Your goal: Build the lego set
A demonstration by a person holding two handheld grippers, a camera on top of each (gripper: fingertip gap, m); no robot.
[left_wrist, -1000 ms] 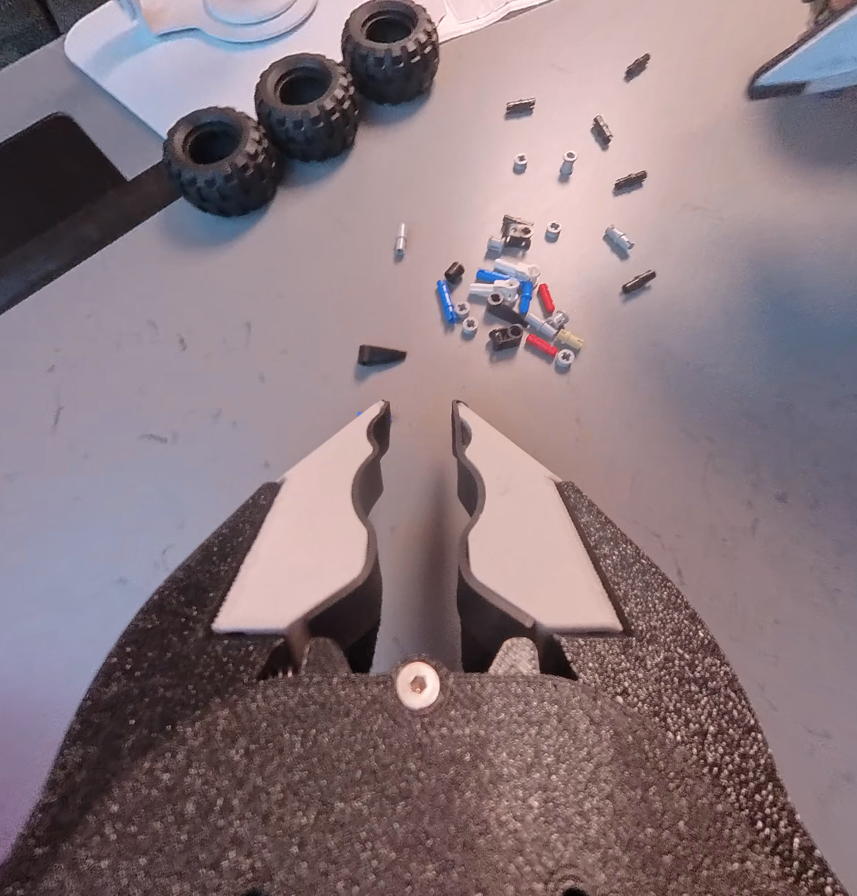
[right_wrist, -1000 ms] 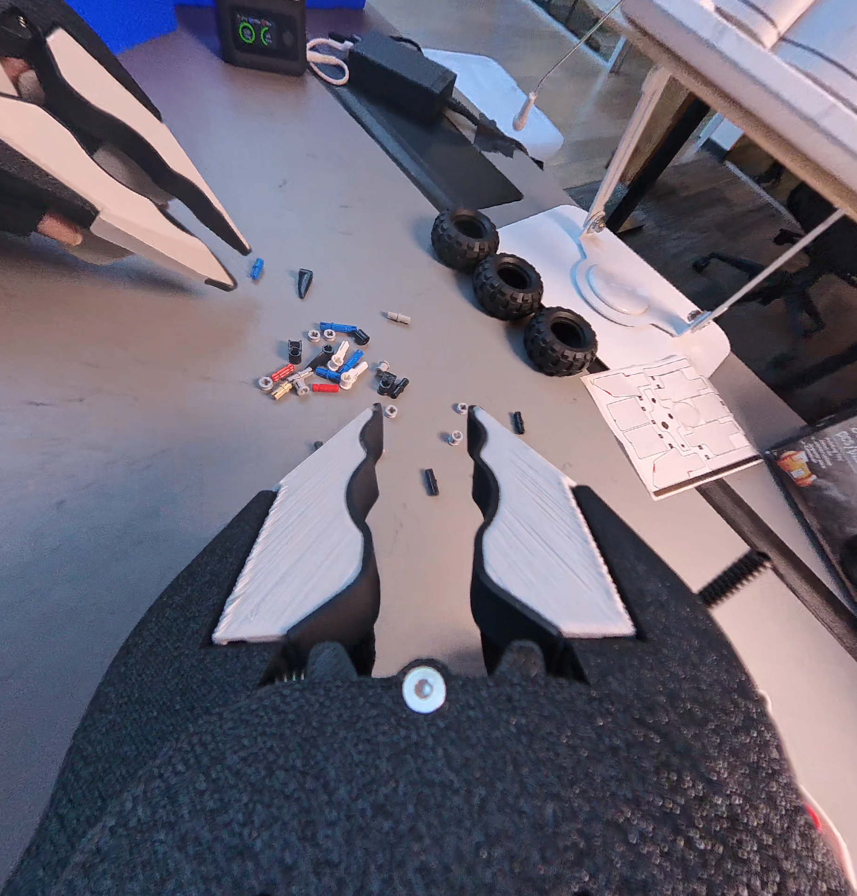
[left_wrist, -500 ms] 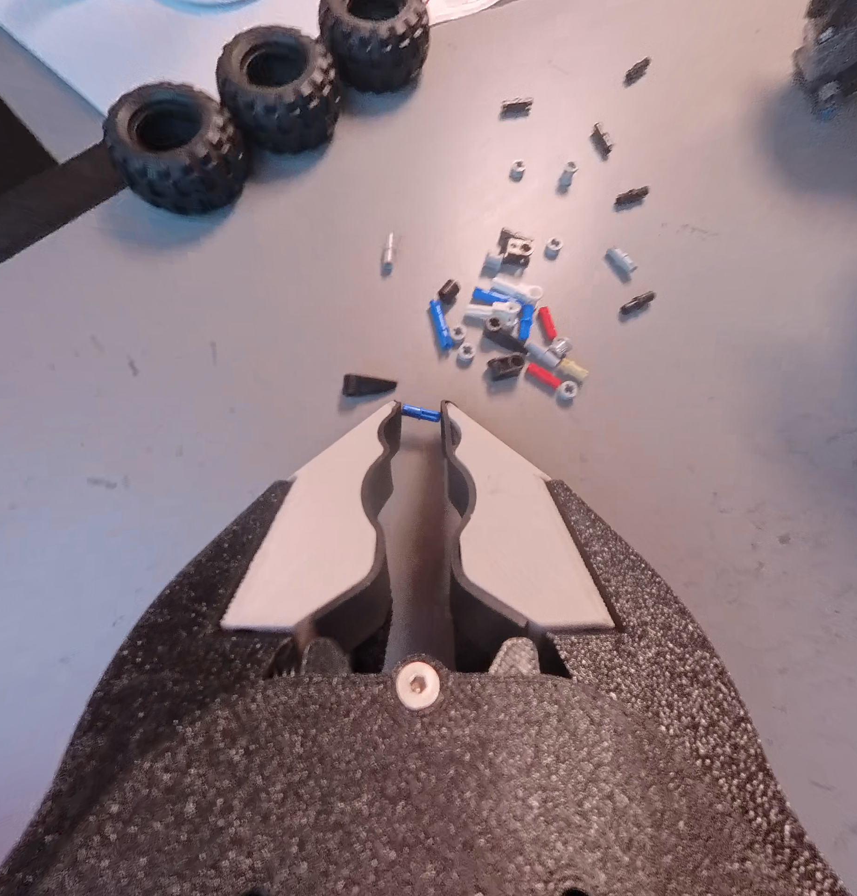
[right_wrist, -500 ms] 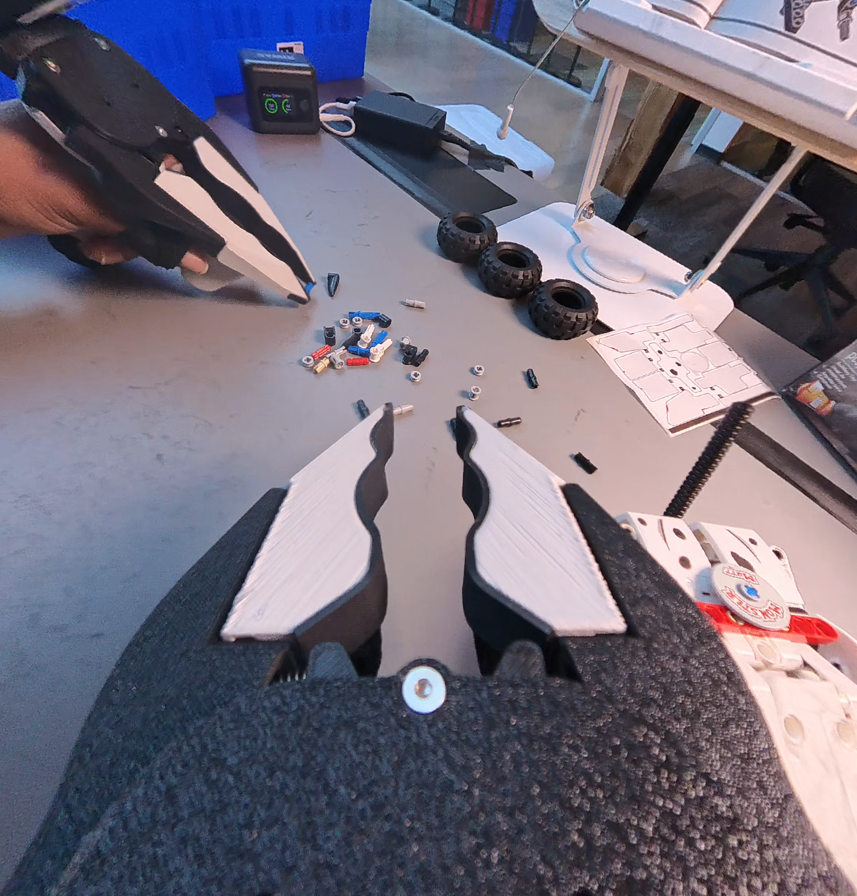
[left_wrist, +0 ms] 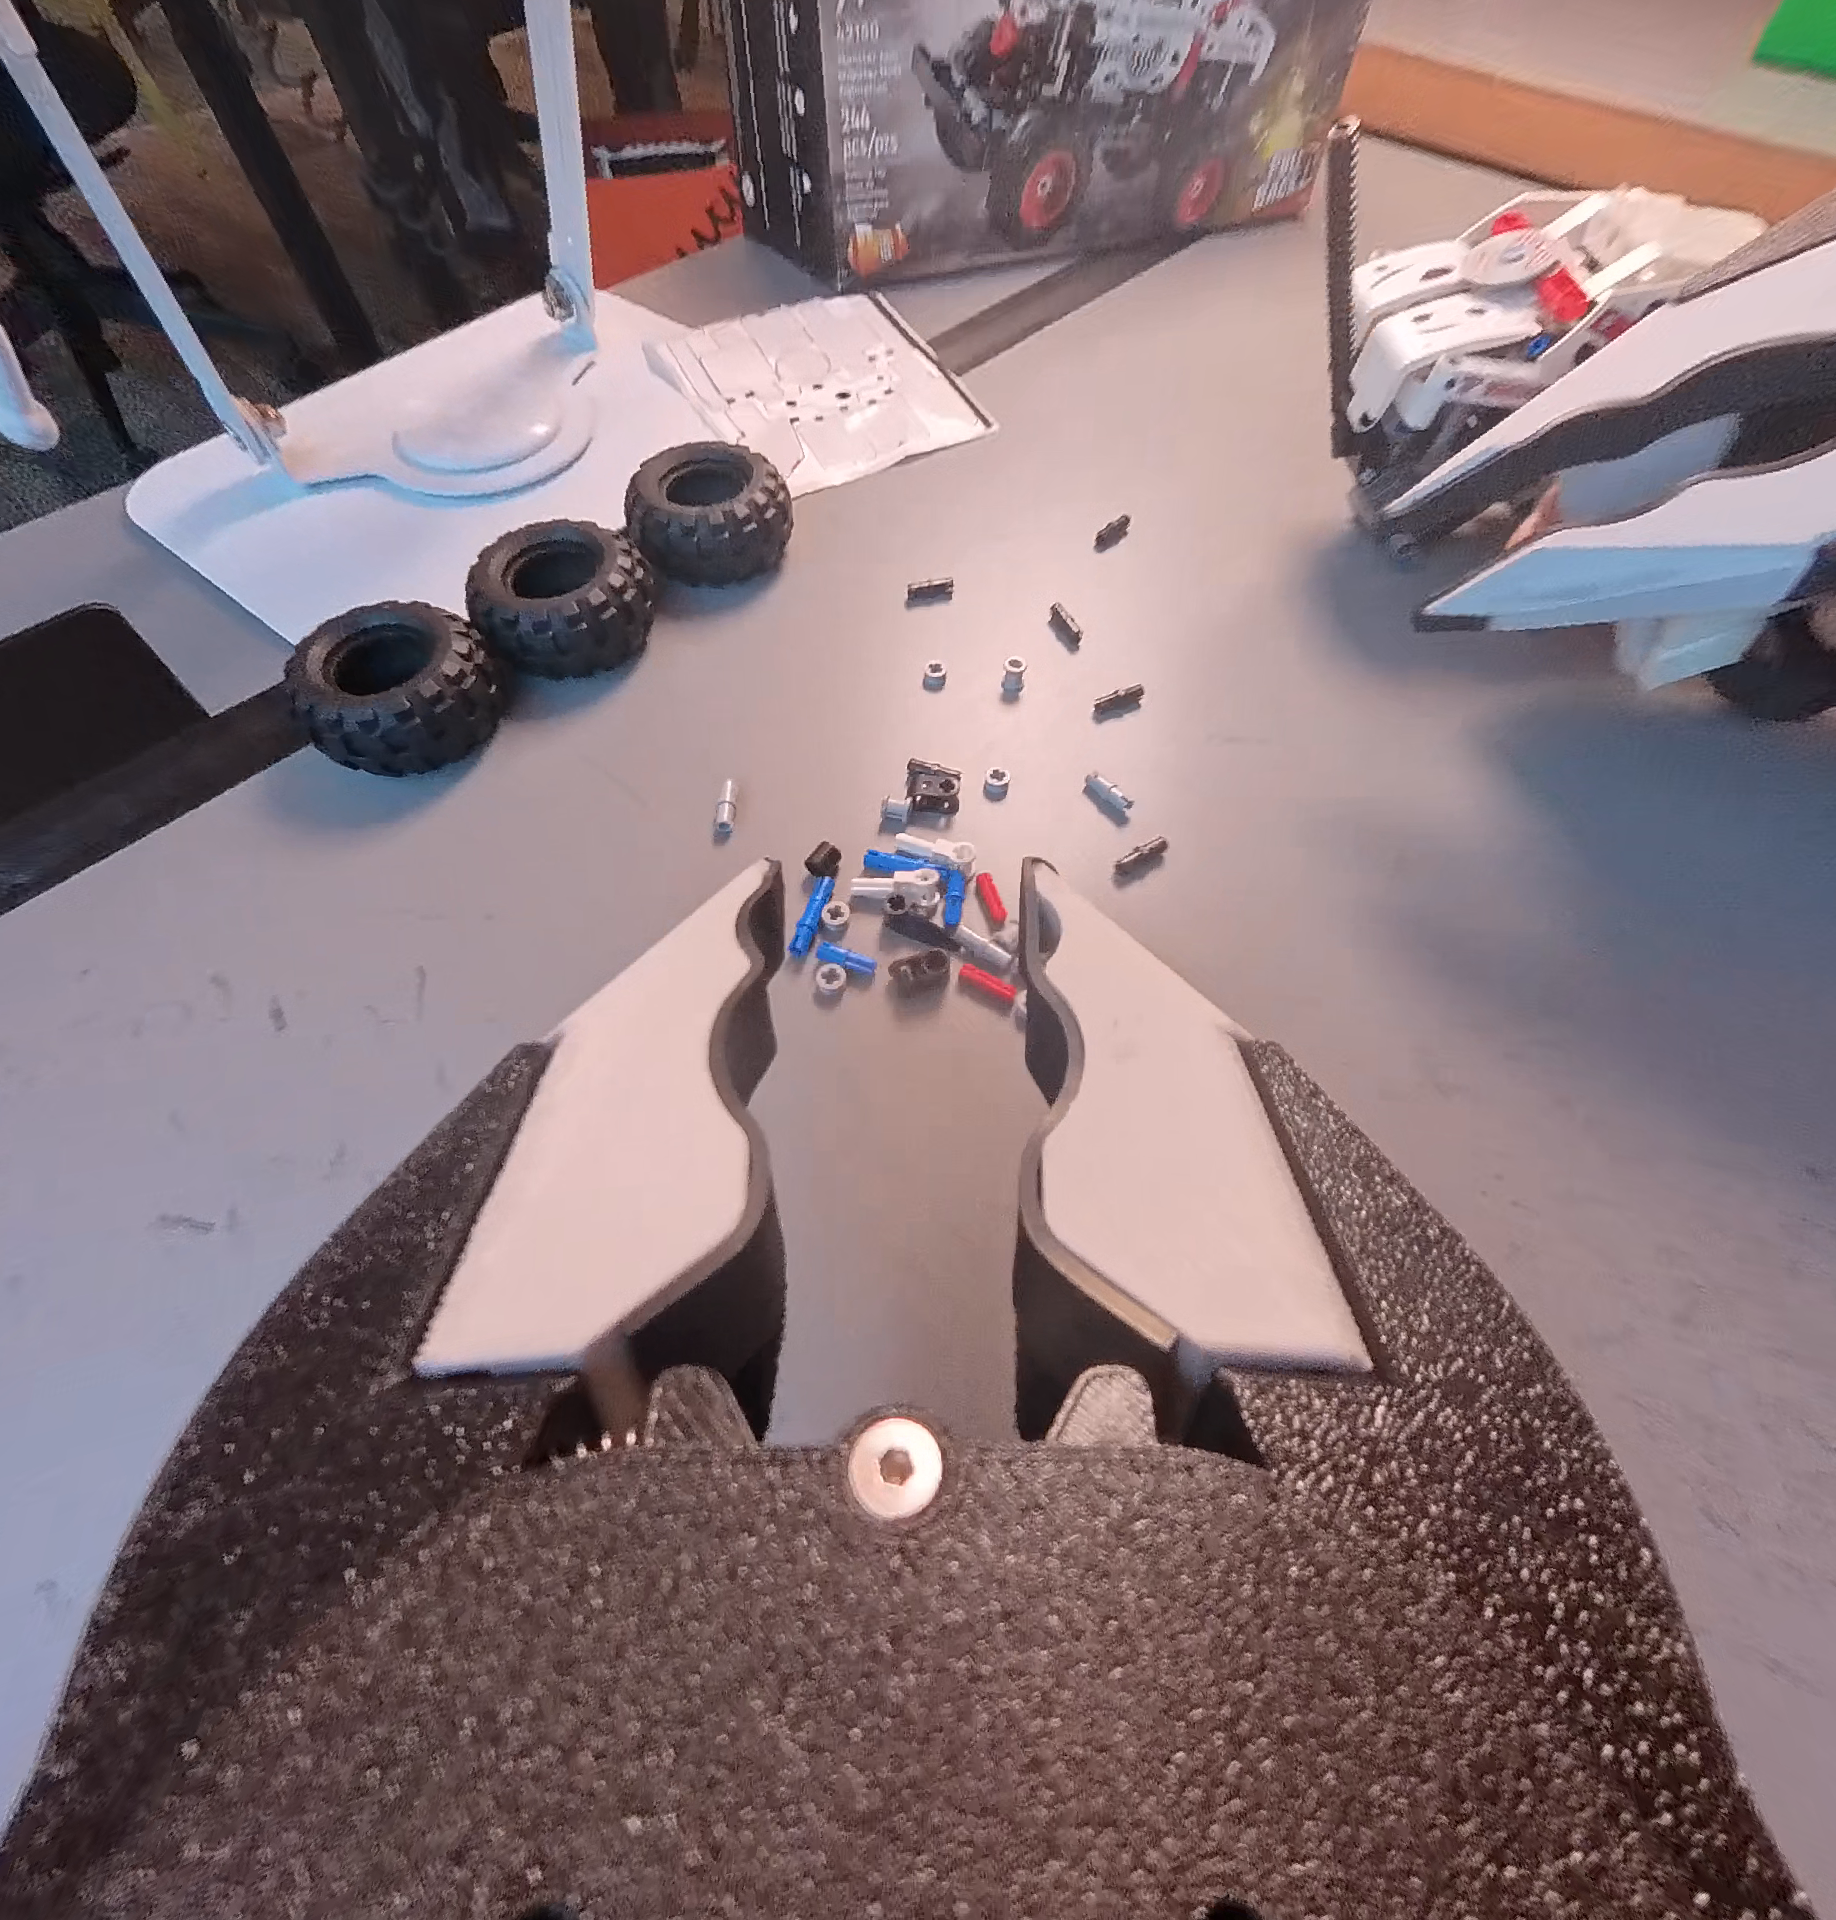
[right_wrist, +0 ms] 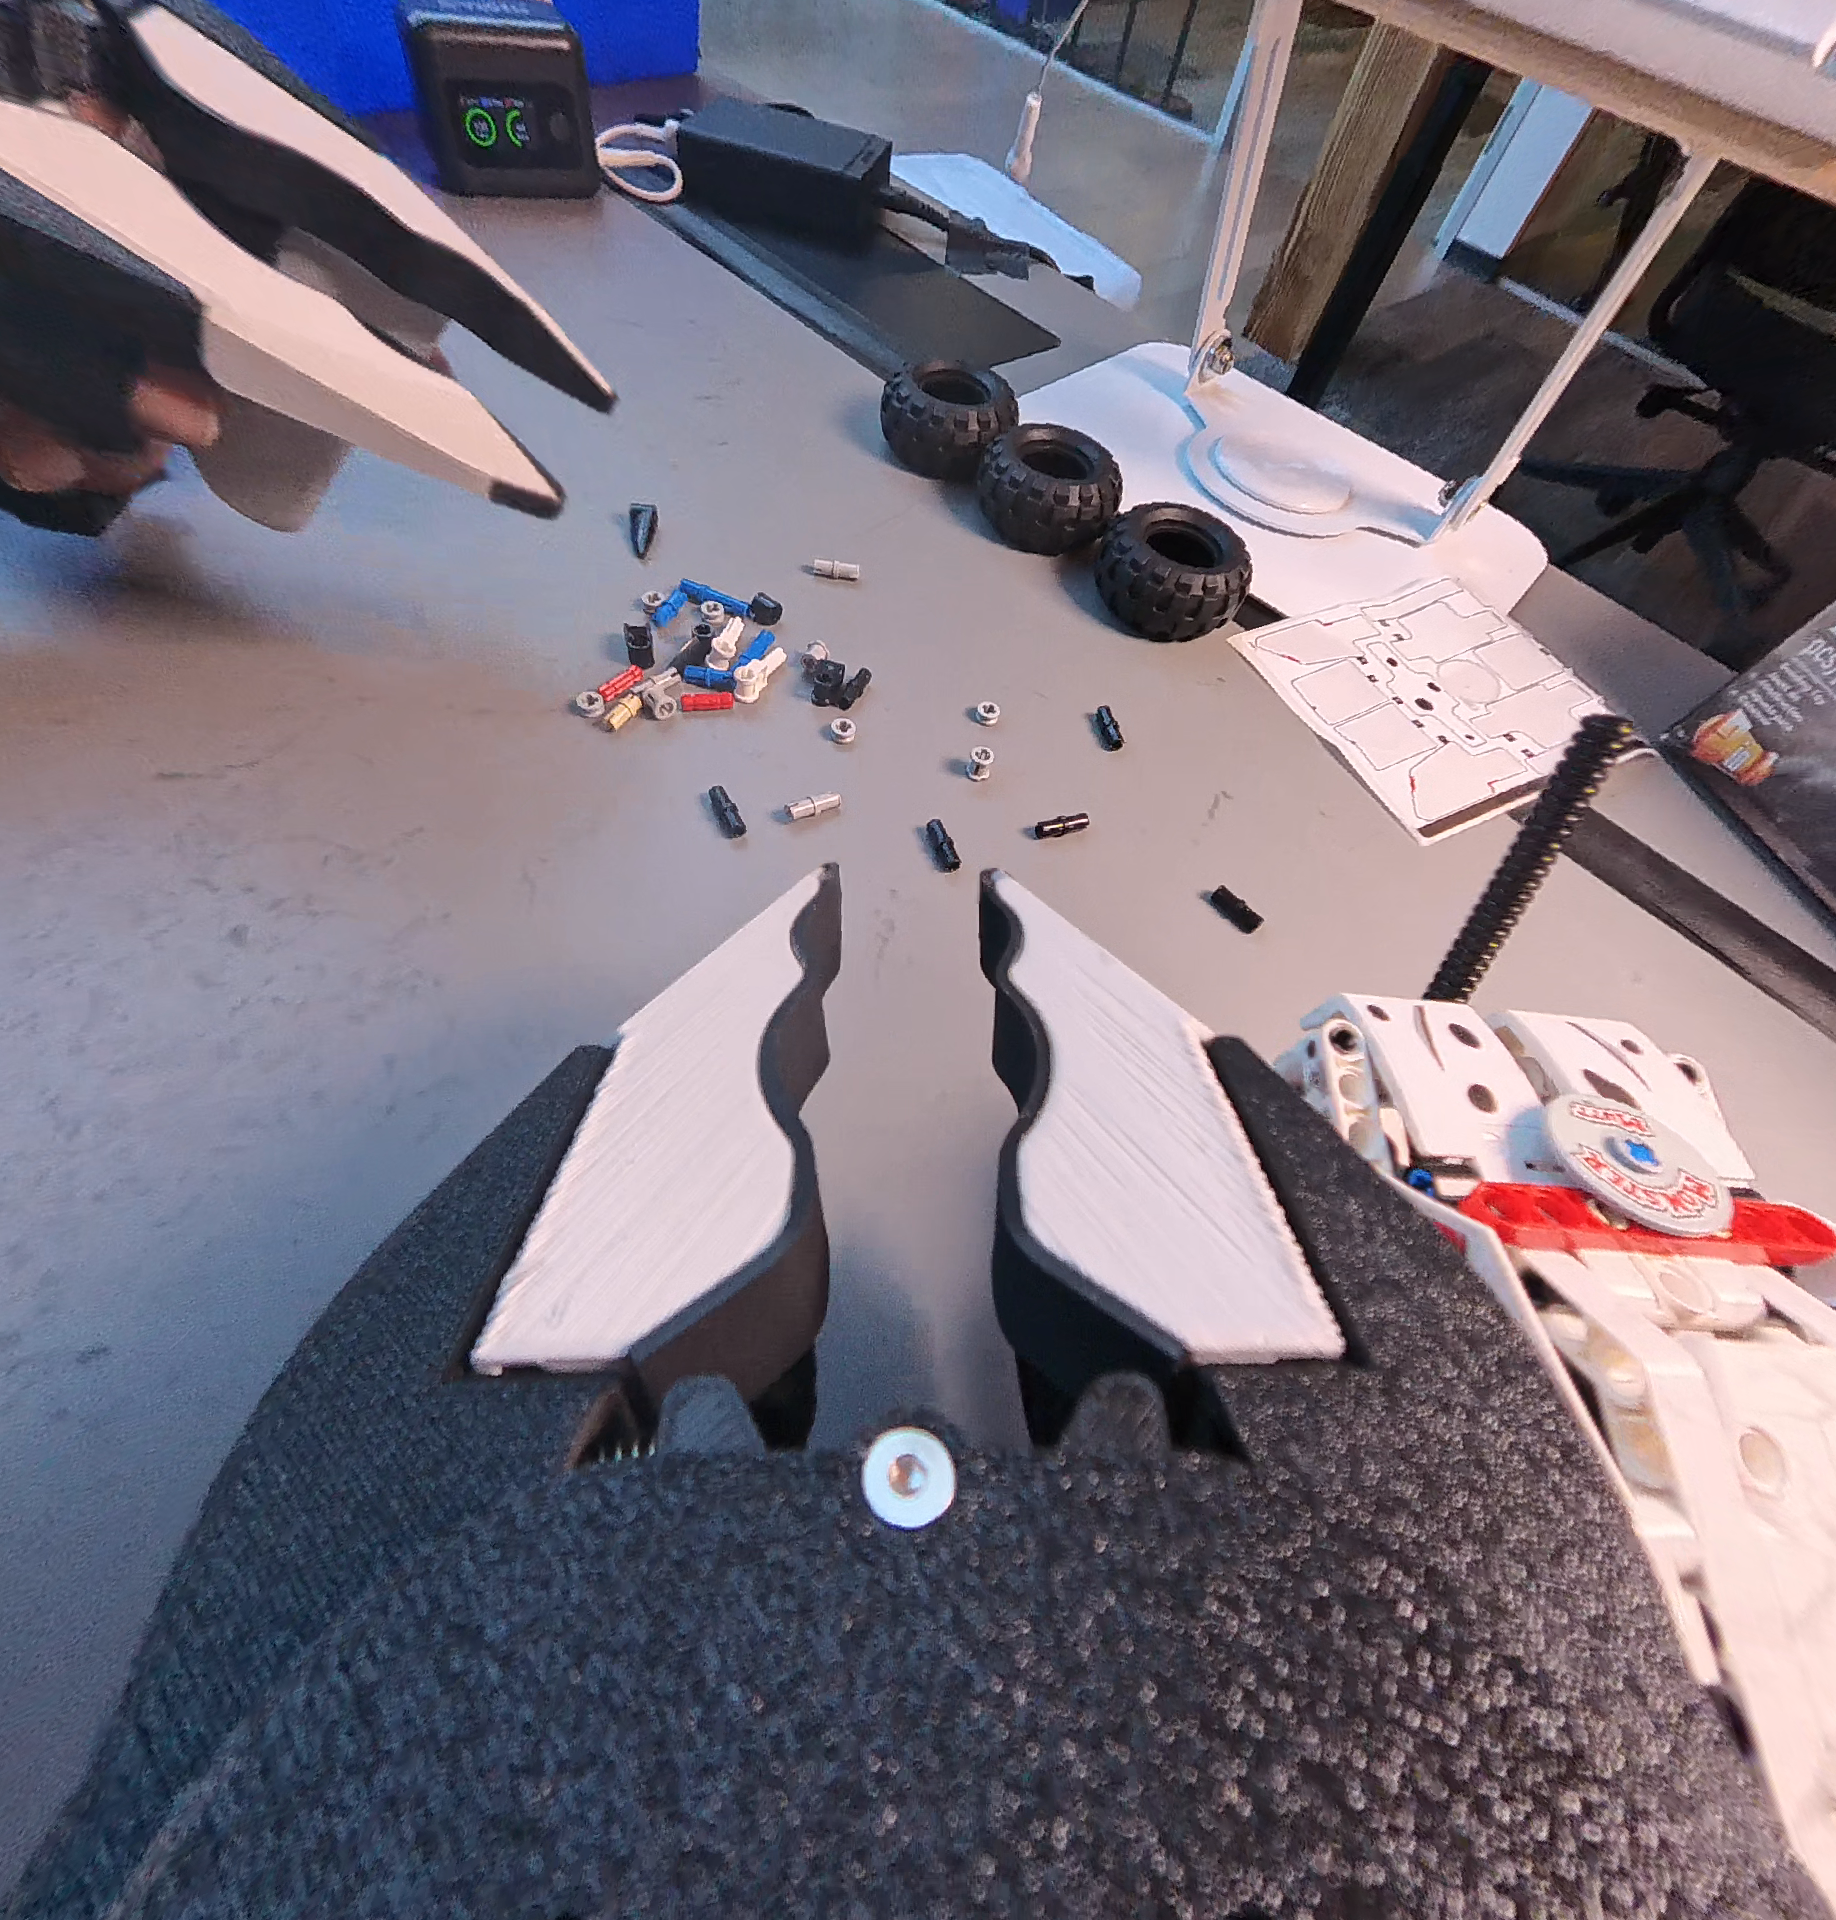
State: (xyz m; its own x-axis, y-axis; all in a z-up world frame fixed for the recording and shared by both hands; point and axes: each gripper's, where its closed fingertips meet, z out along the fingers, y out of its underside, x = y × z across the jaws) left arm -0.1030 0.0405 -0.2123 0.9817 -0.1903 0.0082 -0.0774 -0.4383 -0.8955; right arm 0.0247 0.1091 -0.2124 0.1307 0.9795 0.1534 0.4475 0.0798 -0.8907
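Observation:
A pile of small blue, red, grey and black Lego pins (left_wrist: 919, 914) lies mid-table, and shows in the right wrist view (right_wrist: 706, 655). My left gripper (left_wrist: 901, 873) is open and empty, its tips on either side of the pile's near edge. A short blue pin (left_wrist: 846, 956) lies between the tips. Three black tyres (left_wrist: 559, 597) stand in a row at the left. My right gripper (right_wrist: 911, 883) is open and empty above loose black pins (right_wrist: 942, 844). The partly built white truck (right_wrist: 1568, 1195) lies just right of it.
A white lamp base (left_wrist: 374, 488), a sticker sheet (left_wrist: 820, 390) and the set's box (left_wrist: 997, 135) stand behind the tyres. A black cone piece (right_wrist: 641, 528) lies by the left gripper (right_wrist: 571, 447). A black spring rod (right_wrist: 1527, 852) sticks up from the truck. A charger (right_wrist: 779, 171) sits far back.
My left gripper was shut on a blue pin half a second ago; it is now wide open, the pin lies by the pile. My right gripper pulled back beside the truck.

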